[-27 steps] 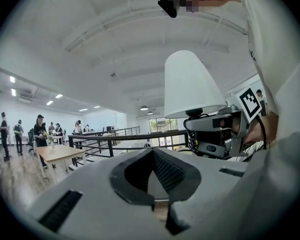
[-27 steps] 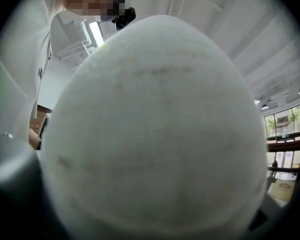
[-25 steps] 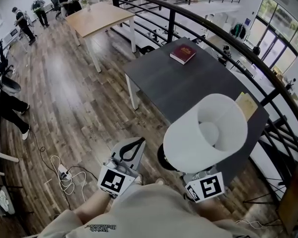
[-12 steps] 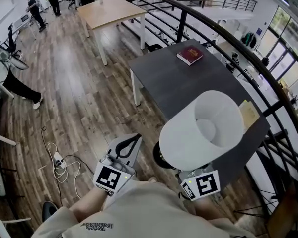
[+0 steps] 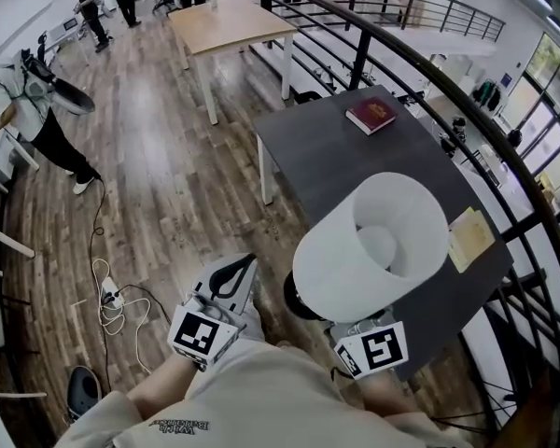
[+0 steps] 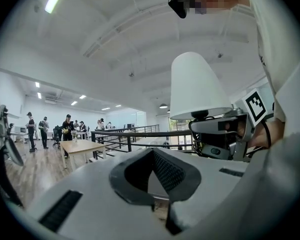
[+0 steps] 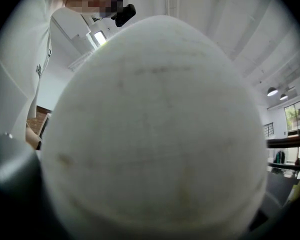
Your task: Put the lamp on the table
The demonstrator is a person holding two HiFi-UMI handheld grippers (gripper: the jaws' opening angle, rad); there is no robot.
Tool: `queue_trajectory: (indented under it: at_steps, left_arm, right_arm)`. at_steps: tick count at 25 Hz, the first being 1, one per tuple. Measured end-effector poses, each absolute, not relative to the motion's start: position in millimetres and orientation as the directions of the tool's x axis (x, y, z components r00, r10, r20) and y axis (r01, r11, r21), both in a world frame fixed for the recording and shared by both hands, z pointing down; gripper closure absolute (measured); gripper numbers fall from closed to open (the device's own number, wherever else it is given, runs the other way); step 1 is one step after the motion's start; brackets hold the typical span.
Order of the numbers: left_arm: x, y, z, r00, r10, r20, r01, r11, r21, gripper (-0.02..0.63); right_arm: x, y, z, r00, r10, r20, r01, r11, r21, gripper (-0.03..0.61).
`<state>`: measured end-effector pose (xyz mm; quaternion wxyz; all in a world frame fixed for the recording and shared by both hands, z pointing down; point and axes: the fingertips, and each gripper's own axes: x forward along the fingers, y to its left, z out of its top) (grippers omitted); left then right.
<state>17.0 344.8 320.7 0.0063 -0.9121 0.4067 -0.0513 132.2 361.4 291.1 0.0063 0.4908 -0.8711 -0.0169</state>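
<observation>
The lamp has a wide white shade [image 5: 369,250] and a black round base [image 5: 297,303]. It is carried upright just off the near corner of the dark table [image 5: 345,171]. In the left gripper view the shade [image 6: 197,91] stands above my right gripper [image 6: 202,129], which is shut on the lamp below the shade. Its marker cube [image 5: 371,351] shows under the shade in the head view. The shade [image 7: 160,134] fills the right gripper view. My left gripper [image 5: 252,267] is to the left of the lamp, shut and holding nothing.
On the dark table lie a red book [image 5: 371,115] at the far end and a tan pad [image 5: 471,236] at the right. A black railing [image 5: 429,73] curves behind it. A wooden table [image 5: 229,24] stands farther off, people [image 5: 37,110] at the left, and cables [image 5: 112,297] on the floor.
The view has swung, so the dark table and book sit a little lower and to the right. A person at the left has come closer. The lamp stays in my right gripper's hold.
</observation>
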Motion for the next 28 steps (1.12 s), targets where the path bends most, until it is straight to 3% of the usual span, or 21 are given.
queue_trajectory:
  at_steps: [18,28]
  left_arm:
    - [-14,203,365,0.650,-0.756,0.076,-0.754,-0.654,-0.059,0.609]
    - [-37,59,348,0.742,-0.670,0.016,-0.665,-0.739,-0.107,0.609]
  right_arm:
    - [102,214,332,-0.518,-0.856,-0.006,-0.855,0.517,0.048,0.511]
    - [69,68,330,-0.476,-0.879,0.034,-0.877,0.477,0.059,0.511]
